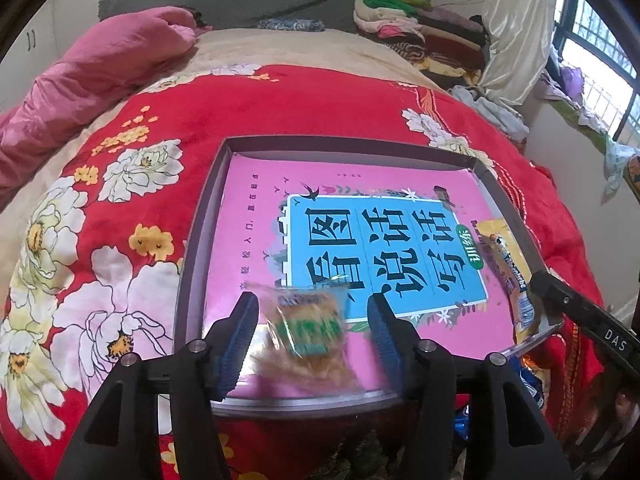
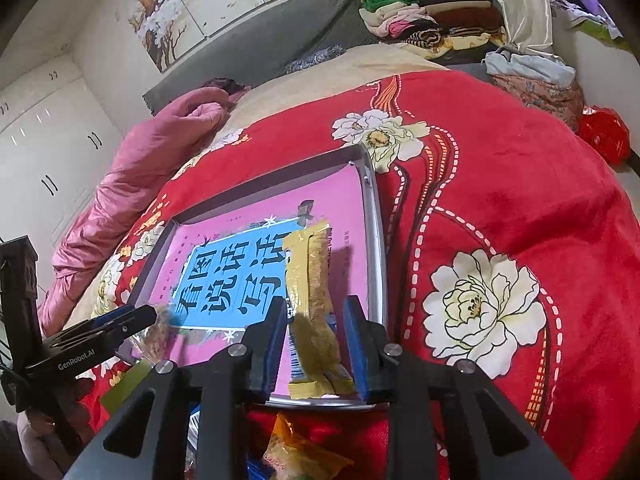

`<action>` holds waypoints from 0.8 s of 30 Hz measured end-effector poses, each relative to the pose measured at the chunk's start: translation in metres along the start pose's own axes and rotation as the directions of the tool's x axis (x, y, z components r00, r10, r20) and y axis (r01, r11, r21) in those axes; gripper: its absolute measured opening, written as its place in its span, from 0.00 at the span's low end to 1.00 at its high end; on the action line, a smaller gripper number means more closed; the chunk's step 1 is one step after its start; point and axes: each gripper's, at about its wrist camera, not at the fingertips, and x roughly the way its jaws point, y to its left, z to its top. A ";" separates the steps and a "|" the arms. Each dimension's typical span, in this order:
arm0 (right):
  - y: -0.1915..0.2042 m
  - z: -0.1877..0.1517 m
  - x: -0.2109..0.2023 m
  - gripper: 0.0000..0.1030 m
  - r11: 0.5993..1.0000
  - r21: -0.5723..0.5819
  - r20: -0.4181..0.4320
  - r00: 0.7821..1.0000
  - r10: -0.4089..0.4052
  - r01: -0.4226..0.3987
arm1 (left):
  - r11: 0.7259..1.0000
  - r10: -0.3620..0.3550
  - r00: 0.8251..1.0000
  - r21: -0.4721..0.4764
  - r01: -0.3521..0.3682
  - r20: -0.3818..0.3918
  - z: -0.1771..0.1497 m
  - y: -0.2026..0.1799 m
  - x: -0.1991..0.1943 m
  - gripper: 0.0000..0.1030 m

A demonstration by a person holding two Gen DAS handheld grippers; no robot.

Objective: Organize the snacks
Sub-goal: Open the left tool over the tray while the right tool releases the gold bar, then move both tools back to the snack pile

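A grey shallow tray (image 1: 192, 264) lies on the bed with a pink and blue book (image 1: 380, 248) as its floor. My left gripper (image 1: 313, 304) stands open over the tray's near edge. A blurred clear packet of orange-brown snacks (image 1: 312, 332) sits between its fingers, and neither pad touches it. The right wrist view shows a long yellow snack bar (image 2: 310, 272) lying in the tray (image 2: 376, 240) along its right side. My right gripper (image 2: 318, 312) is open around the bar's near end, with a gap at each pad. The bar (image 1: 508, 264) also shows in the left wrist view.
A red floral blanket (image 2: 500, 200) covers the bed. A pink quilt (image 1: 100, 64) lies at the left and folded clothes (image 1: 420, 28) are piled at the back right. Loose snack packets (image 2: 296, 452) lie below the tray's near edge.
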 end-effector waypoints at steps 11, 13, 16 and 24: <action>0.002 0.004 -0.007 0.33 1.000 -0.002 0.025 1.000 0.016 -0.016 | 1.000 0.021 0.999 -0.005 -0.021 0.029 0.004 0.007 -0.015 0.64; 0.001 0.005 -0.009 0.34 1.000 0.006 0.029 0.999 0.018 -0.018 | 1.000 0.024 0.999 -0.012 -0.023 0.031 0.005 0.011 -0.018 0.64; 0.001 0.006 -0.012 0.36 1.000 0.004 0.040 0.999 0.013 -0.014 | 1.000 0.021 0.999 -0.024 -0.019 0.045 0.007 0.016 -0.026 0.66; 0.002 0.007 -0.025 0.40 1.000 0.000 0.068 0.997 0.024 -0.024 | 0.998 0.011 0.996 -0.056 -0.007 0.084 0.009 0.027 -0.050 0.73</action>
